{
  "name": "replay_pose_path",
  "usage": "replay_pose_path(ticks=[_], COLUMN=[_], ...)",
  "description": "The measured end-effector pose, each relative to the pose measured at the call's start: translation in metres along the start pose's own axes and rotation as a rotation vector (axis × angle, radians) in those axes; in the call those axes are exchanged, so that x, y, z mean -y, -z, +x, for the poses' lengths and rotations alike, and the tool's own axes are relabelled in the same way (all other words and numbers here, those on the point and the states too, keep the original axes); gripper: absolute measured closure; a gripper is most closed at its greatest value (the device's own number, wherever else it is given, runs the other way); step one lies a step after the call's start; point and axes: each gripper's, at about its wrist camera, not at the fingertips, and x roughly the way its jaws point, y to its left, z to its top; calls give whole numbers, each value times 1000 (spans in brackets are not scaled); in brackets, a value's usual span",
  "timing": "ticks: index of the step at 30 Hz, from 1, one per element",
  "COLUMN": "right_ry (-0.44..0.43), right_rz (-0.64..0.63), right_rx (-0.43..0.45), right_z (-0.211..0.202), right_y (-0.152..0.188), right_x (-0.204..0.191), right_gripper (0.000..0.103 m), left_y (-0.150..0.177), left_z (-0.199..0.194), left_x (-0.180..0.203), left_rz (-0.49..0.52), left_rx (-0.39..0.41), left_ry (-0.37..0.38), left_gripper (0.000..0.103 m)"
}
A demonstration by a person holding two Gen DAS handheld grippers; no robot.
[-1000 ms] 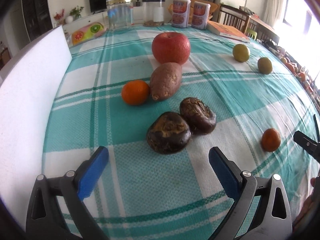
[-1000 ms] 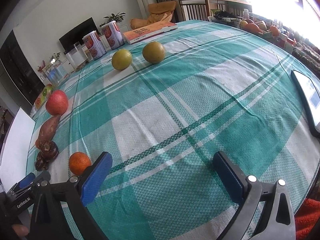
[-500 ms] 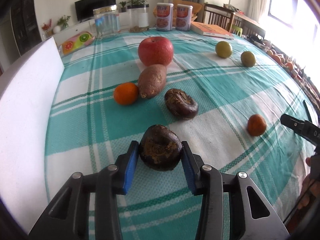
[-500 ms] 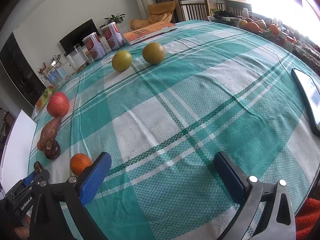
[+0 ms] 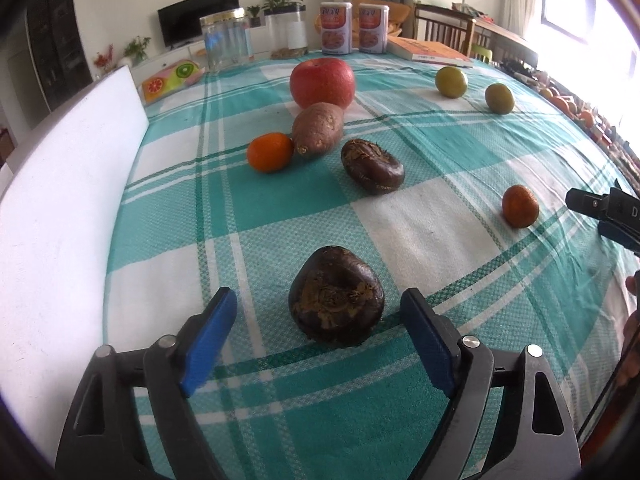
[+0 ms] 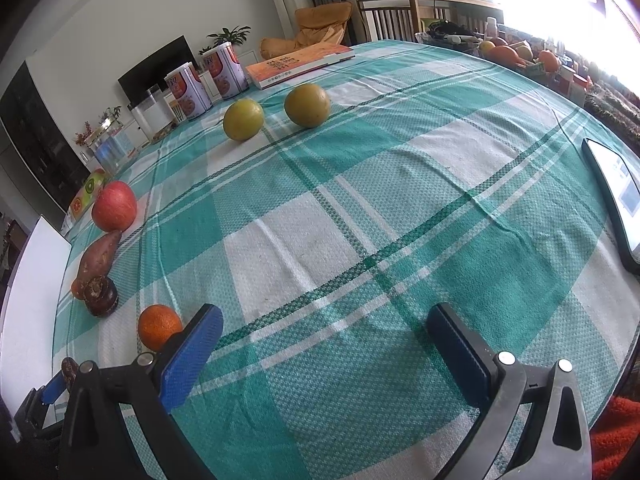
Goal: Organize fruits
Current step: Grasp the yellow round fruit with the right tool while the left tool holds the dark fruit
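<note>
My left gripper [image 5: 318, 334] is open, its blue pads either side of a dark brown fruit [image 5: 336, 294] that rests on the checked tablecloth. Beyond it lie a second dark brown fruit [image 5: 373, 166], an orange [image 5: 270, 152], a sweet potato [image 5: 317, 129] and a red apple [image 5: 322, 83]. A small orange [image 5: 520, 205] lies to the right, and two green-yellow fruits [image 5: 451, 82] sit far right. My right gripper [image 6: 324, 350] is open and empty above the cloth, with the small orange [image 6: 159, 327] just left of its left pad.
A white foam board [image 5: 60, 208] borders the table's left side. Jars and two cans [image 5: 335, 33] and a book [image 5: 428, 51] stand at the far edge. A tablet [image 6: 618, 200] lies at the right edge in the right wrist view.
My left gripper closed on the near dark fruit, carried it toward the near edge away from the other one, then opened; the fruit now rests on the cloth. The right gripper barely moved.
</note>
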Motion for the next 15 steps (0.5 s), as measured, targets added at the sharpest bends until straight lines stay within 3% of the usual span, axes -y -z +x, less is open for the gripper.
replay_pose_path(ticks=[9,15], right_ry=[11,-112], right_rz=[-12,157], right_rx=[-4,45], right_z=[1,-10], right_y=[0,-4], right_x=[-3,29], right_gripper=[0,0], left_y=[0,0], left_z=[4,4], left_x=[-6,-6], left_rz=[-36,-36], left_rx=[-17,-17], left_ry=[-5,-5], left_gripper=[5,5])
